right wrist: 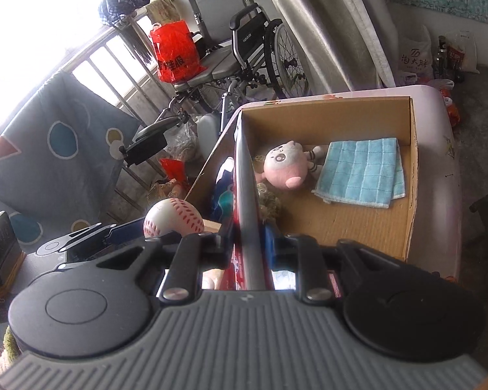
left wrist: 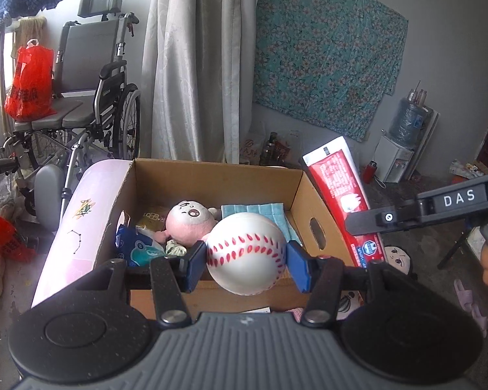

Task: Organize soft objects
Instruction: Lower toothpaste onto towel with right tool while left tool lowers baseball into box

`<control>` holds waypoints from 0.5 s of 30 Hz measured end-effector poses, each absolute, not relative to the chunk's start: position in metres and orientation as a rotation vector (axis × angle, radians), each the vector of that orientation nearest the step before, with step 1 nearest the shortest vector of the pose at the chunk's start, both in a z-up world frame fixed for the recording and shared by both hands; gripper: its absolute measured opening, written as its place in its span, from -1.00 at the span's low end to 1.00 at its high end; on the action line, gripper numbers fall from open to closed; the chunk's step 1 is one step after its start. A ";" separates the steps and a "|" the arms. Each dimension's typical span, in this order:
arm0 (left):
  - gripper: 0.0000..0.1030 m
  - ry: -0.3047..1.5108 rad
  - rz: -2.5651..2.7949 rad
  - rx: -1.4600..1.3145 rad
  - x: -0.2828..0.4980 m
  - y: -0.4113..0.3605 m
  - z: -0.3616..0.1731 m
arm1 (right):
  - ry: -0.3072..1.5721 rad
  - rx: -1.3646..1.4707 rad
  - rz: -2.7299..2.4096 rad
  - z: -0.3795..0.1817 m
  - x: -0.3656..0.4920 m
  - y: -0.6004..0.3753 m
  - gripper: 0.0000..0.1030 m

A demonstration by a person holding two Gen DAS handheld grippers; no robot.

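Observation:
My left gripper is shut on a soft white baseball with red stitching, held over the near edge of an open cardboard box. The ball also shows in the right wrist view. My right gripper is shut on a large red toothpaste tube, seen edge-on in the right wrist view, held above the box's side. Inside the box lie a pink plush doll, a folded blue cloth and a blue and white packet.
The box stands on a pale pink table. A wheelchair with a red bag stands behind on the left, next to a grey curtain. A water dispenser stands at the right wall. Clutter lies on the floor.

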State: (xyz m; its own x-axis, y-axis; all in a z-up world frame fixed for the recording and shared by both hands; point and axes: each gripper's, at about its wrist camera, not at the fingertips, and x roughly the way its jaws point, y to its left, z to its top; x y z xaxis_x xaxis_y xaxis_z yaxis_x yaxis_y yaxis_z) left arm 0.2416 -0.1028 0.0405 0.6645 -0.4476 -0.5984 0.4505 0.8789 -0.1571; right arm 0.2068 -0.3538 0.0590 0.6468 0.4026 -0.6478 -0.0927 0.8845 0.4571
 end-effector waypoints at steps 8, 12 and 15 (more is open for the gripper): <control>0.06 0.791 -0.525 0.013 0.320 -0.132 0.017 | 0.904 0.431 0.176 0.038 0.285 -0.391 -0.66; 0.06 0.890 -0.514 0.053 0.357 -0.152 -0.012 | 0.952 0.407 0.113 0.012 0.327 -0.407 -0.66; 0.06 0.959 -0.508 0.076 0.379 -0.162 -0.035 | 0.984 0.380 0.083 -0.005 0.351 -0.413 -0.66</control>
State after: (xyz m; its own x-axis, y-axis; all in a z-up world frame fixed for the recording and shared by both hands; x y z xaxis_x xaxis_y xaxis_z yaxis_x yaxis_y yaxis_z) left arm 0.3791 -0.1624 -0.0351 0.4672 -0.3809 -0.7979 0.4469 0.8804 -0.1586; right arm 0.3514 -0.4127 -0.0047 0.5560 0.2385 -0.7962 0.1016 0.9313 0.3499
